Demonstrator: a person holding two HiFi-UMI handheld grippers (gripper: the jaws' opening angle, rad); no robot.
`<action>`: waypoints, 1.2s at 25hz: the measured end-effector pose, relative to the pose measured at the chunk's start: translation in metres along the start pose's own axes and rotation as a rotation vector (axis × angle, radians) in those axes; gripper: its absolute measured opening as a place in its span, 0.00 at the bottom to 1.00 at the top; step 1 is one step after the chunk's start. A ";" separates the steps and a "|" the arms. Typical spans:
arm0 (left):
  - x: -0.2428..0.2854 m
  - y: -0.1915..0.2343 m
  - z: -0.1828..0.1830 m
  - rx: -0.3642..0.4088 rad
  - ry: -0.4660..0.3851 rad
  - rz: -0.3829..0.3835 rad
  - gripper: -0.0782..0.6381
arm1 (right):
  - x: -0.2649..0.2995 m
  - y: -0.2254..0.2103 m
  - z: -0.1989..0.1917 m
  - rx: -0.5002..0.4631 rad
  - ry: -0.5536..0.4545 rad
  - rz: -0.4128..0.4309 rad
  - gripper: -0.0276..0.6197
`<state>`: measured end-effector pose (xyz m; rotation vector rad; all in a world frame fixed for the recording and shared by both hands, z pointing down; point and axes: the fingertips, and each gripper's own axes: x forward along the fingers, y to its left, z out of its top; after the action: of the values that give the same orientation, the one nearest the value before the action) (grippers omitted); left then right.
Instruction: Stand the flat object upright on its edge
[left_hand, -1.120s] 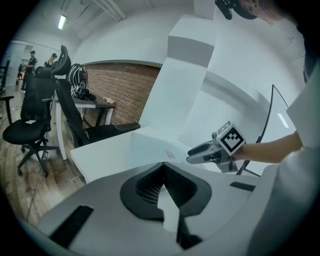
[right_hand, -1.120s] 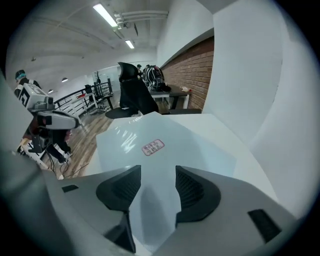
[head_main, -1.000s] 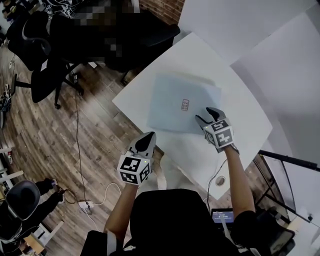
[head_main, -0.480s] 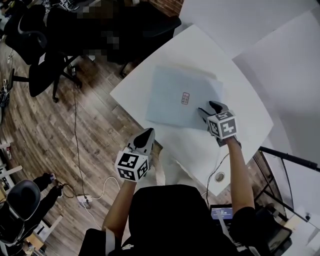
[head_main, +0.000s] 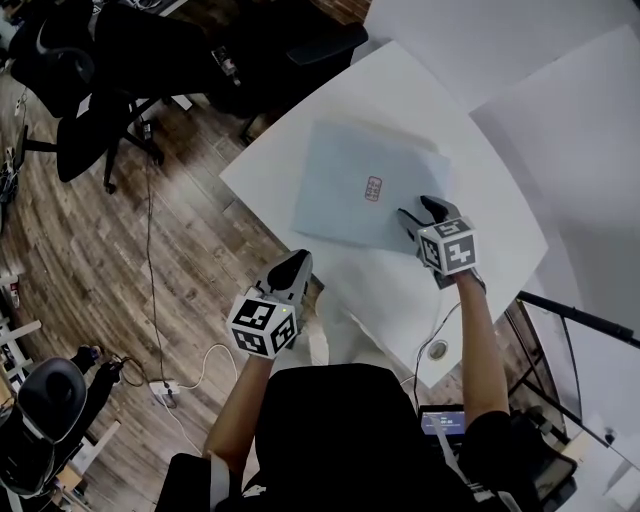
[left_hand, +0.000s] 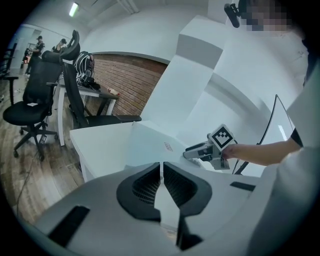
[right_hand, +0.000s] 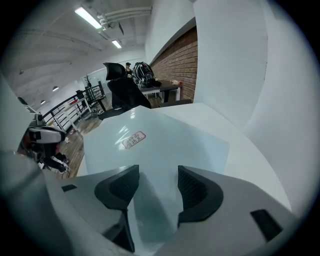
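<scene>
The right tool (head_main: 420, 213), jaws wide, hangs over the lower-right edge of a thin pale-blue sheet (head_main: 335, 180) lying flat on the white desk (head_main: 390, 95), with a red-printed label (head_main: 373, 188) near its middle; the left tool (head_main: 291, 270) is closed and empty.

Black short-sleeved top (head_main: 345, 430) on the person, plain across the back. The left tool (head_main: 293, 265) has a pale grey moulded shell with black ribbed pads (left_hand: 145, 182), and a white cube with black square markers (head_main: 262, 324) behind them. The right tool (head_main: 420, 212) has the same grey-and-black build and its own marker cube (head_main: 448, 247). A thin cable (head_main: 432, 338) runs beside that forearm.
</scene>
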<state>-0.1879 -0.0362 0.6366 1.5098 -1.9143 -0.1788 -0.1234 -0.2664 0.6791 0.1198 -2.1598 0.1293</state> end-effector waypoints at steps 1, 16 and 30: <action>0.000 0.000 0.000 0.000 -0.001 0.005 0.13 | 0.000 0.000 -0.001 -0.002 0.000 0.002 0.44; -0.014 0.022 -0.013 -0.128 -0.042 0.057 0.39 | 0.007 0.042 0.002 -0.077 0.001 0.062 0.44; -0.042 0.072 -0.030 -0.352 -0.160 0.174 0.57 | 0.019 0.085 0.012 -0.205 0.031 0.140 0.43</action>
<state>-0.2252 0.0337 0.6771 1.1187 -2.0014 -0.5413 -0.1556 -0.1850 0.6840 -0.1509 -2.1365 -0.0101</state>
